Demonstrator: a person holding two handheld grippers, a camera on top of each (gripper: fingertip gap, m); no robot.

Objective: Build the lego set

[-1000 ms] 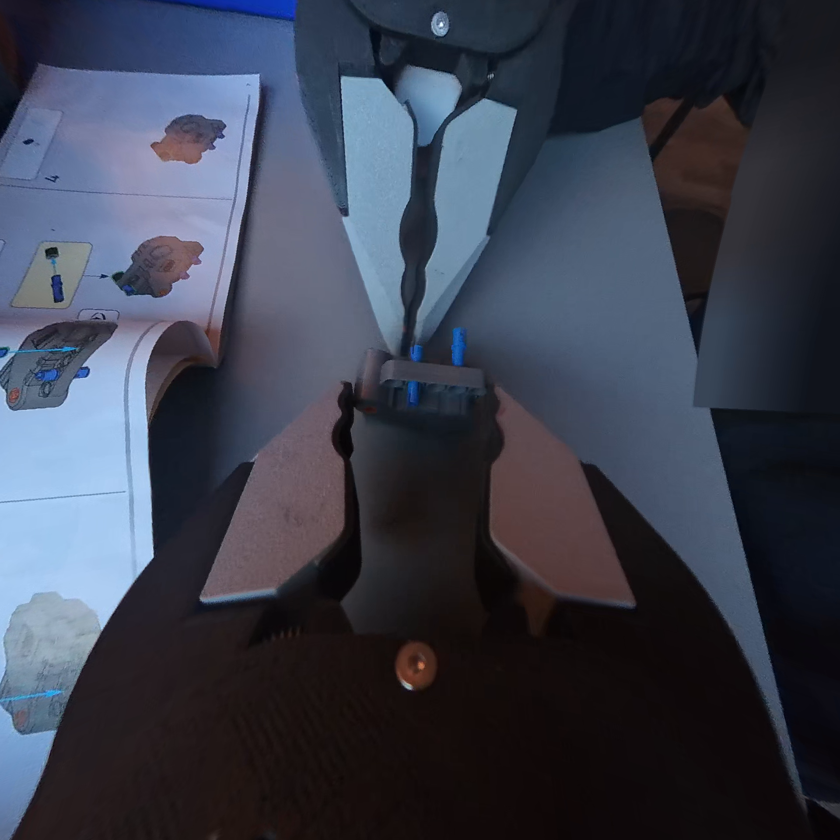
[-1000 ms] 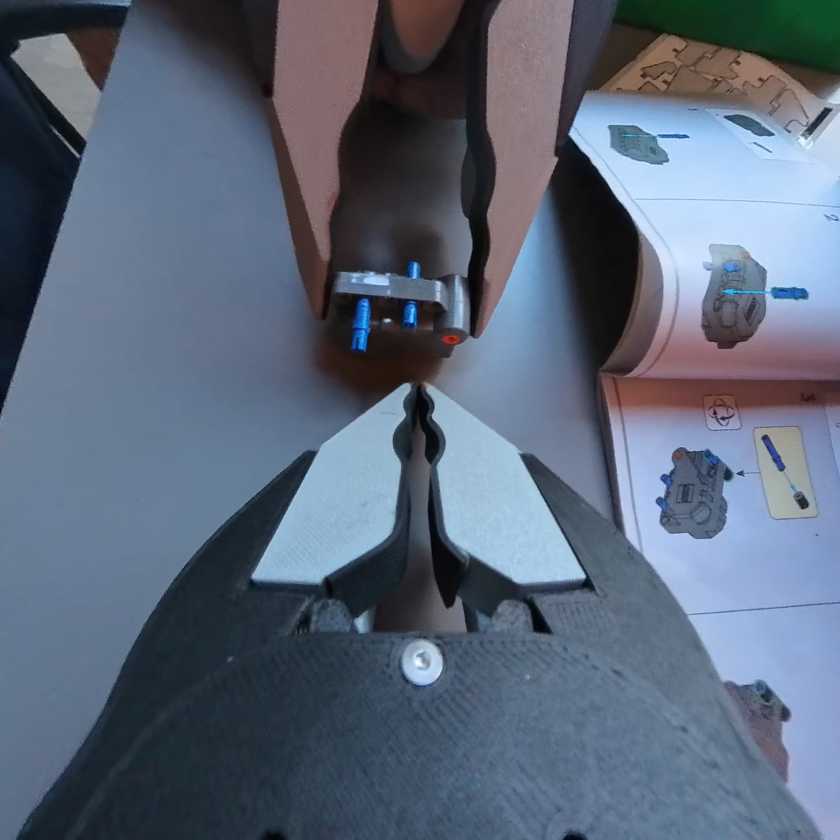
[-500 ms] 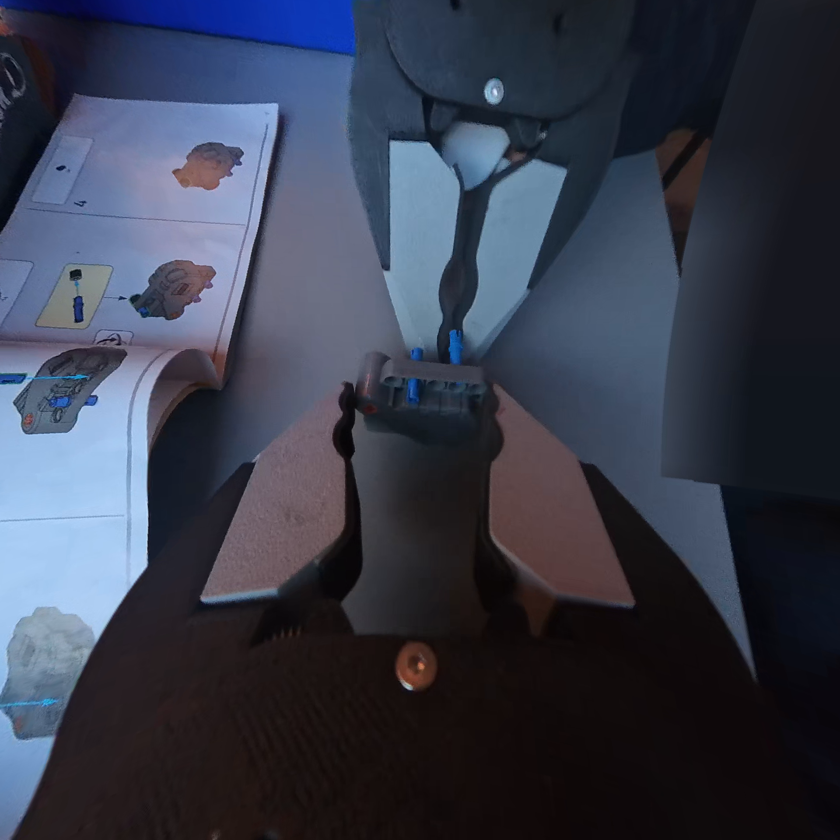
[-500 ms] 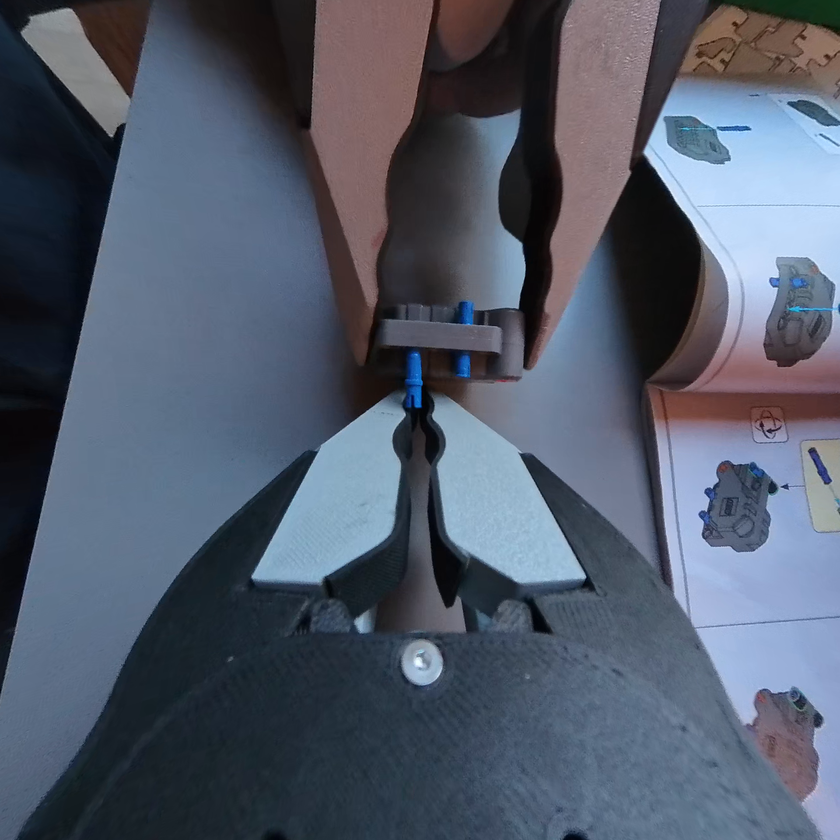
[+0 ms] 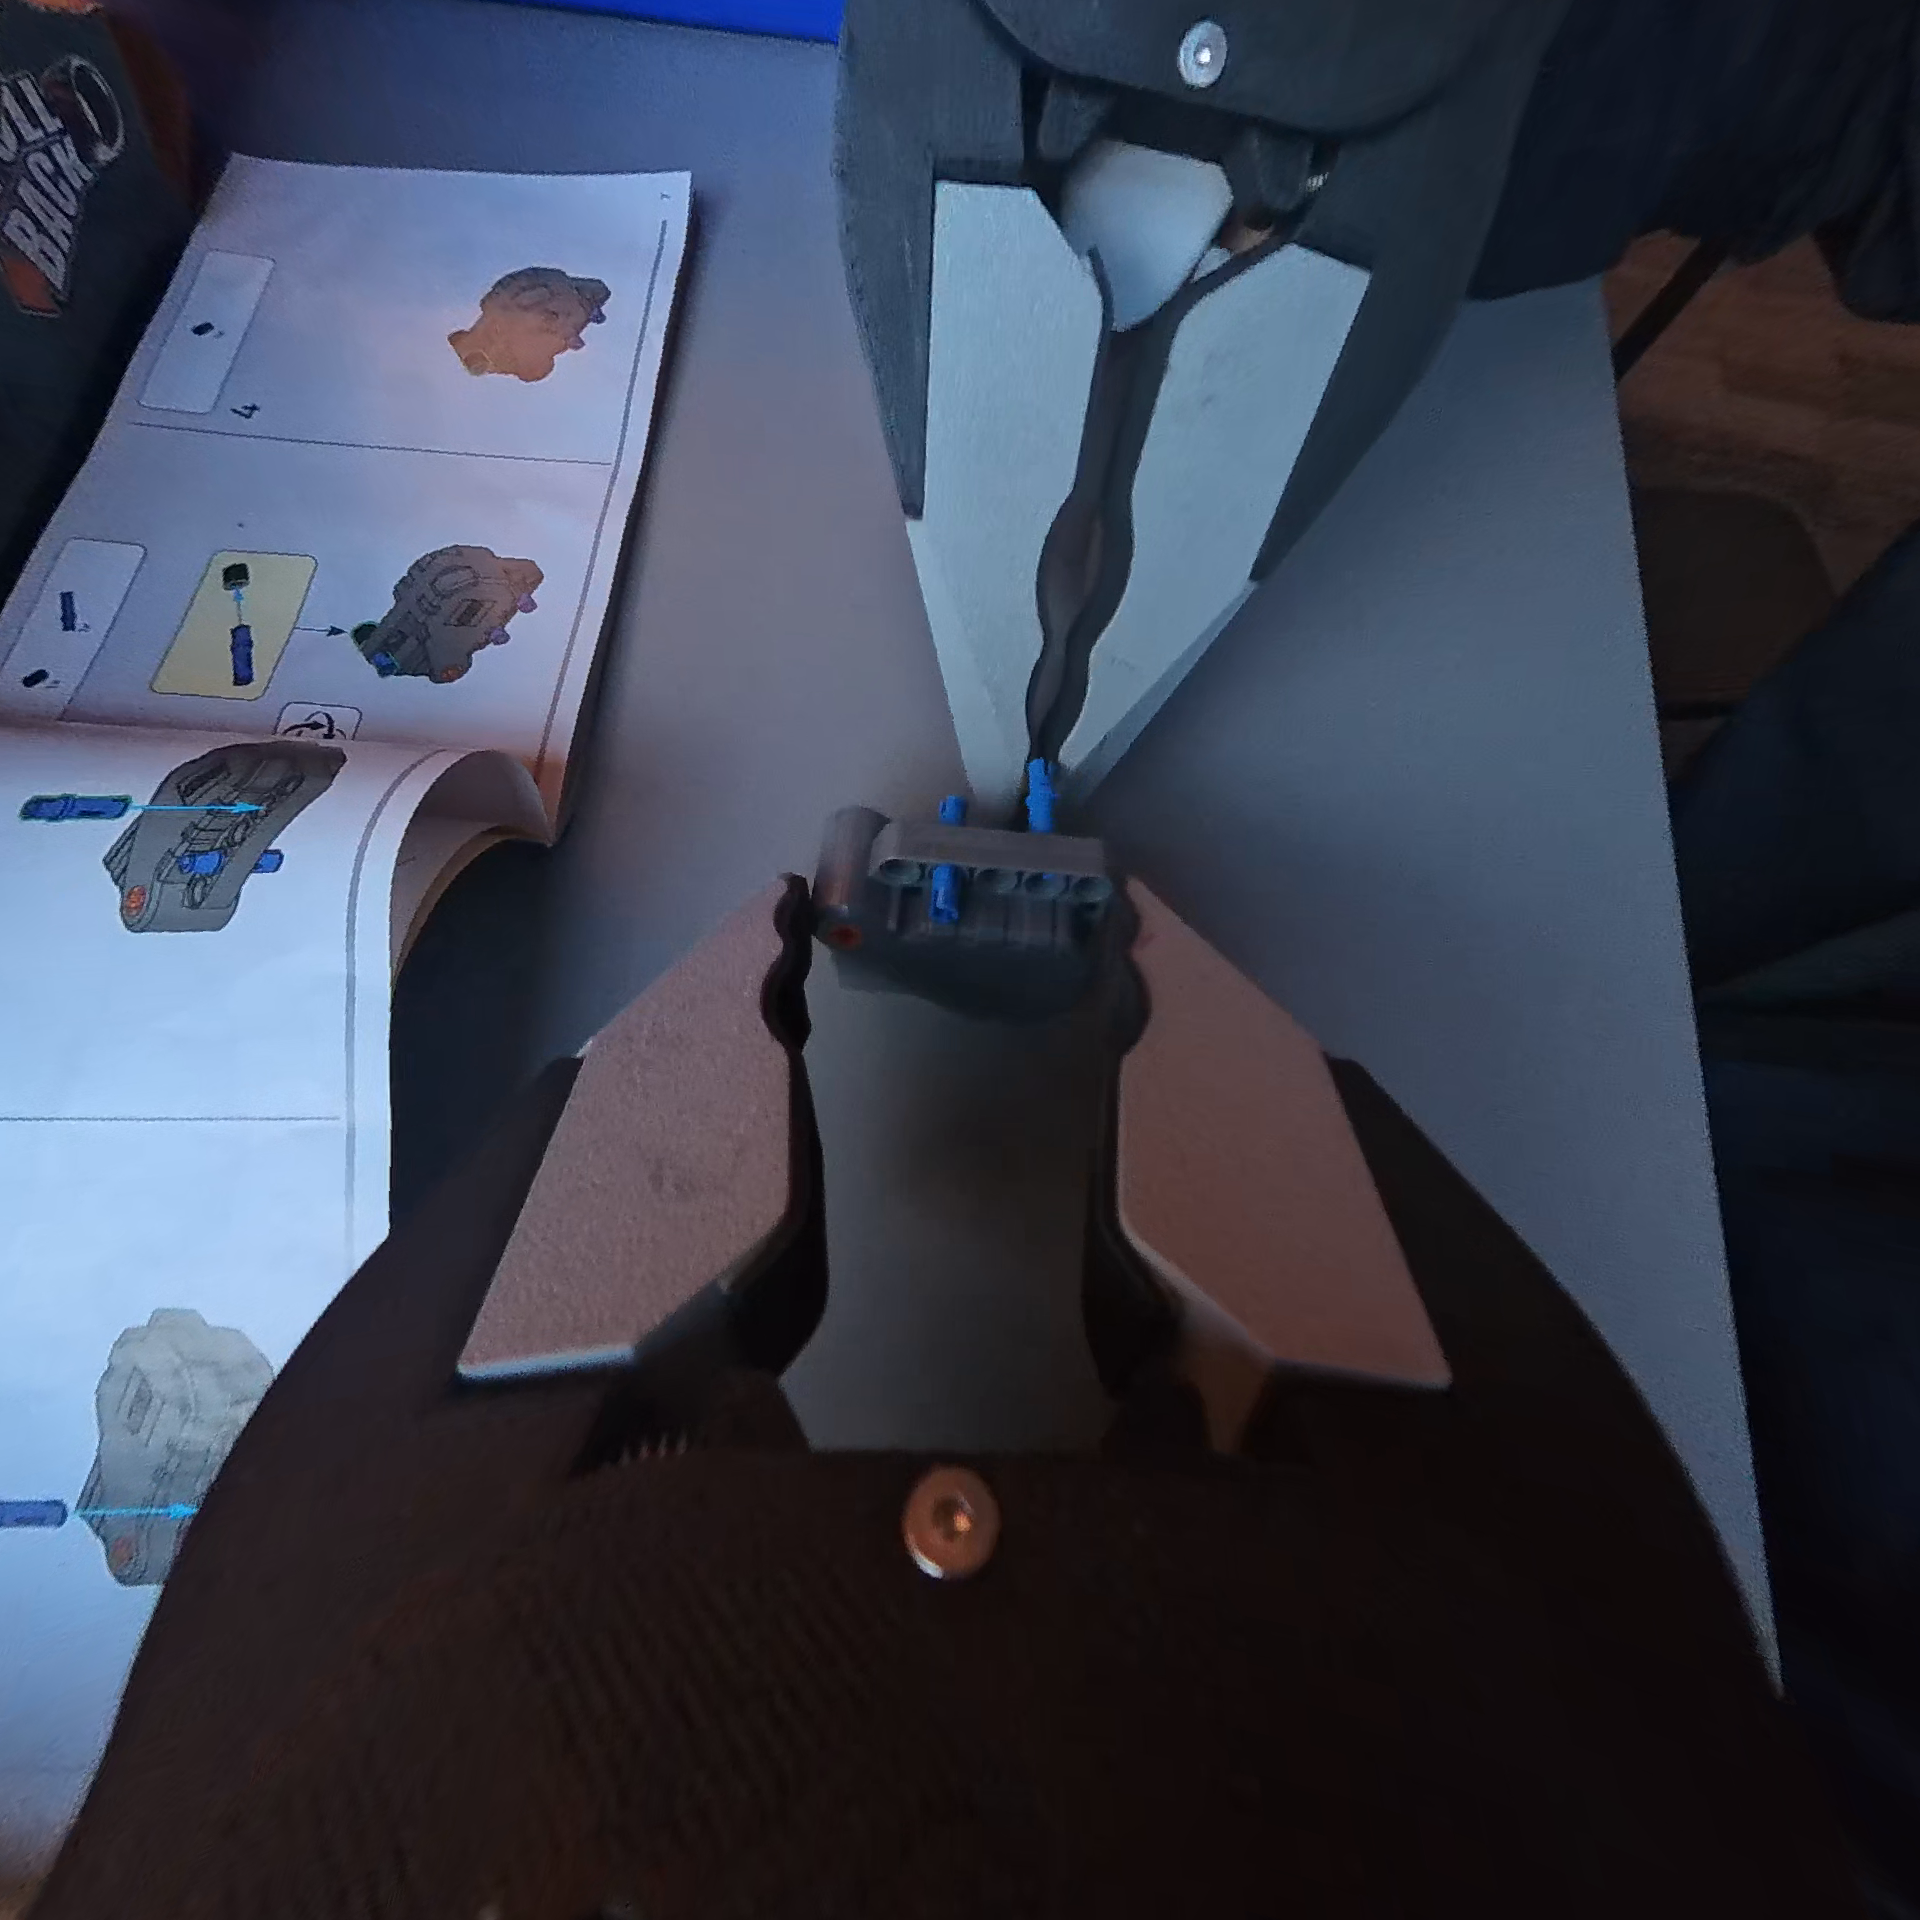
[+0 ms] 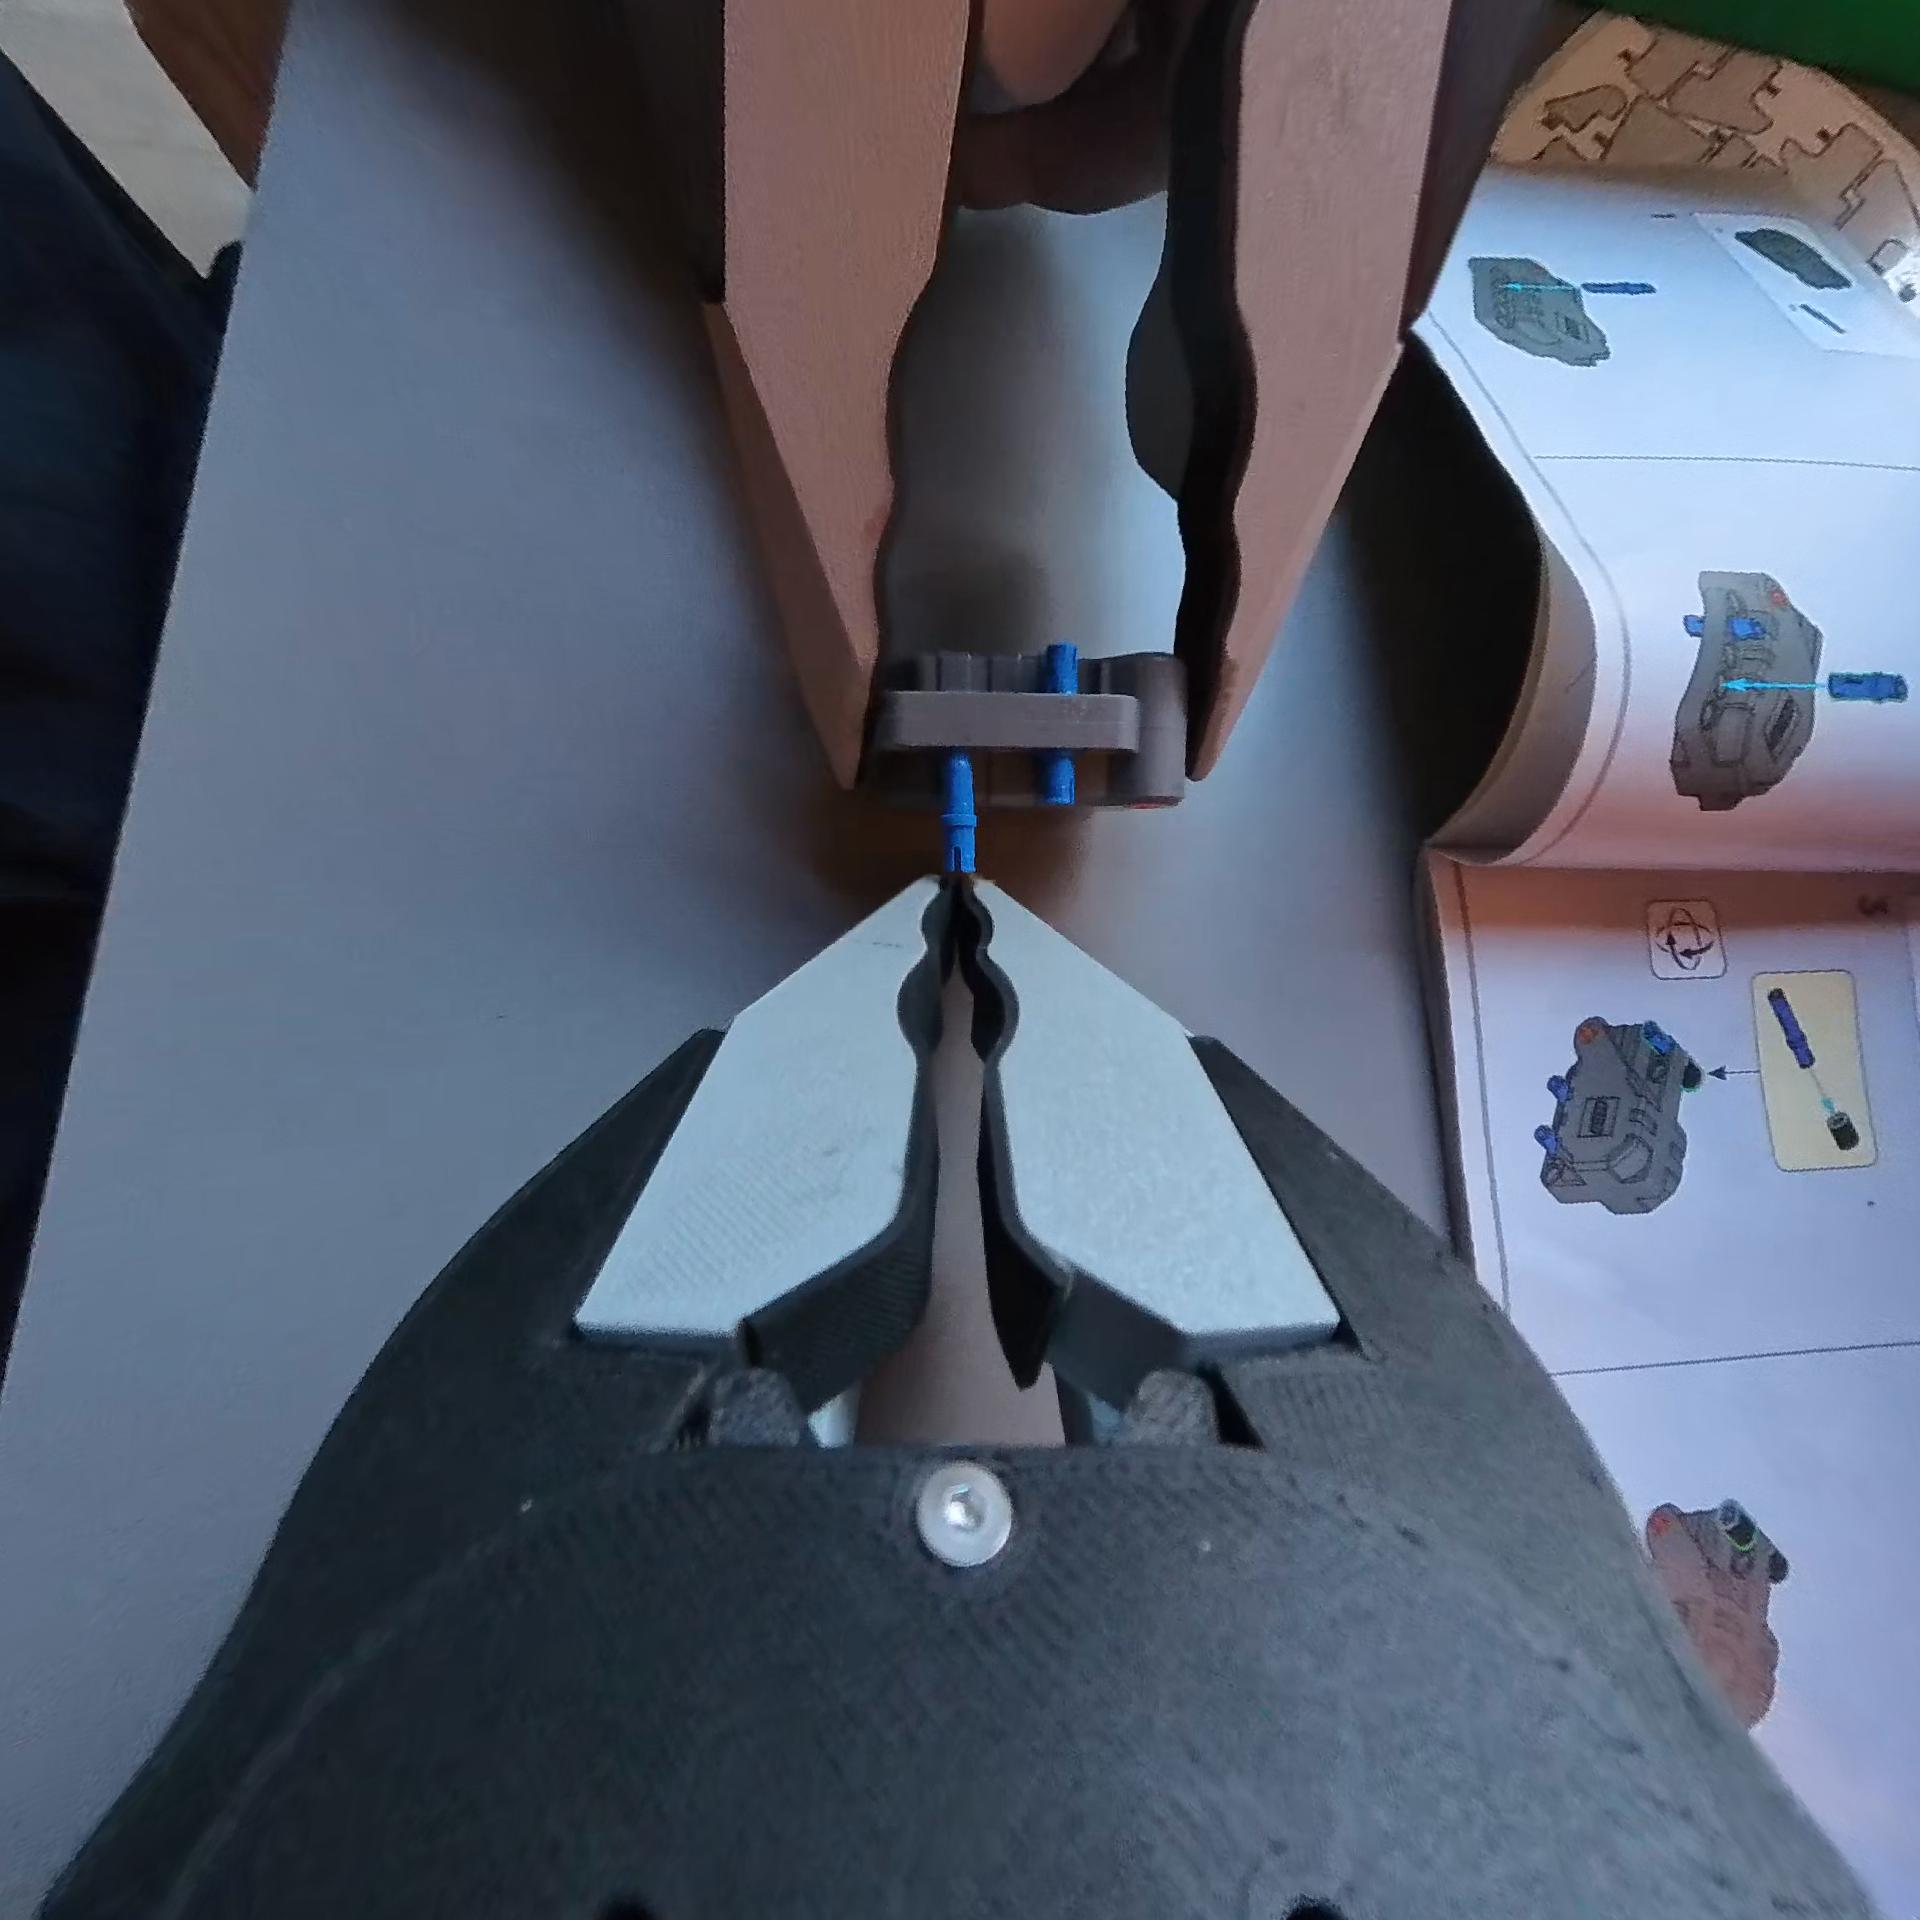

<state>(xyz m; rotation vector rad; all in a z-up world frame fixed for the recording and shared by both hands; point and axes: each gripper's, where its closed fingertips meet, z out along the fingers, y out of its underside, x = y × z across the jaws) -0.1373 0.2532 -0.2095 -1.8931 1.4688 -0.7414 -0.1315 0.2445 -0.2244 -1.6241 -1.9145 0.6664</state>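
Lego assembly (image 6: 1023, 727), a small grey block that looks light and rigid, hangs above the table (image 6: 468, 727), pinched at its ends by the left gripper (image 5: 961, 914). Right gripper (image 6: 961, 883), pressed together, meets the tip of the protruding blue pin (image 6: 958, 805); that slim pin looks slippery, best pushed straight along its axis.

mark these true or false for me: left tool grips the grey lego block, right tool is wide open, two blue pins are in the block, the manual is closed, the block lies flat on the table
1. The left tool grips the grey lego block: true.
2. The right tool is wide open: false, its fingers are closed, tips at the end of a blue pin.
3. Two blue pins are in the block: true; the second pin sits deeper.
4. The manual is closed: false, it lies open.
5. The block lies flat on the table: false, it is clamped in the left tool.
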